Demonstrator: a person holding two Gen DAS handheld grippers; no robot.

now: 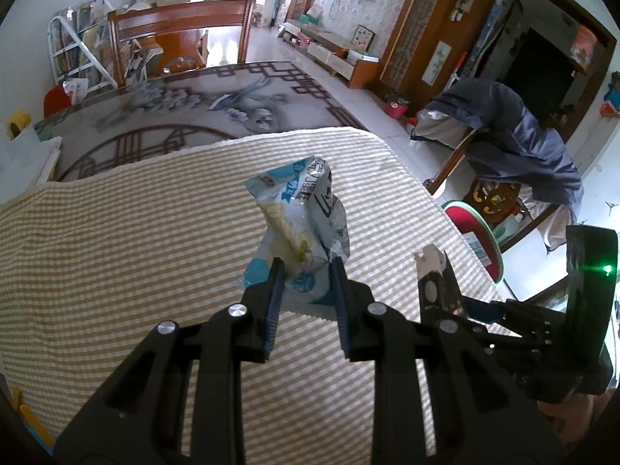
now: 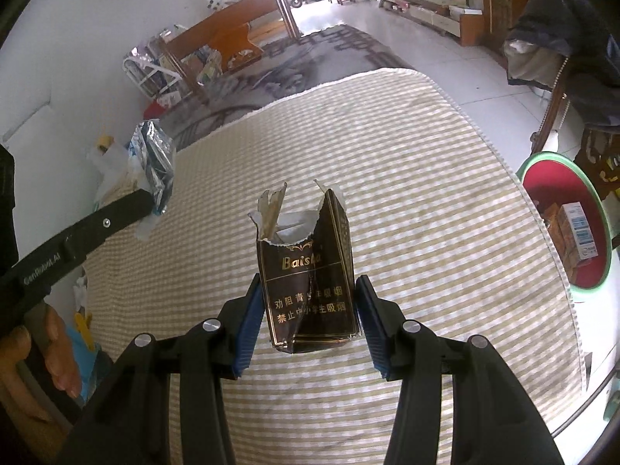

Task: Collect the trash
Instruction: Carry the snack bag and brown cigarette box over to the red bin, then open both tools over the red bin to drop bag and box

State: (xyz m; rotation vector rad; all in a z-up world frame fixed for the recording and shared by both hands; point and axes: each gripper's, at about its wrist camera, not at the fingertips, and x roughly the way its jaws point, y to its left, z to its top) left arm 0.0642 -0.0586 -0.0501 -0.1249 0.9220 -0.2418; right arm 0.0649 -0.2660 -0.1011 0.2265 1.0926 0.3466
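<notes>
**Both grippers loaded, now get the trash into the basin without fumbling**

You've got a piece in each tool. Your left gripper (image 1: 306,267) is pinched nearly closed on the bottom of the crinkly blue-and-white snack wrapper (image 1: 298,224), which stands up ahead of the fingertips, clear of the striped tablecloth (image 1: 135,232). Your right gripper (image 2: 306,290) sits about half open with its blue pads (image 2: 248,321) pressed on either side of the torn dark cigarette pack (image 2: 310,275), which stands upright between them with its ripped top pointing away from you.

The red basin with the green rim (image 2: 604,209) is off to the right of the right tool, past the table edge, and already has a carton (image 2: 579,228) in it. That looks like the drop spot.

Tips, as I'd judge it:
- Keep the squeeze steady on the pack; it's crushed, so it could slide out.
- The wrapper is slippery film held by one corner, so swing it gently.
- Carry the right one over first so your tools don't cross.
- Release only once you're above the basin's opening.
</notes>
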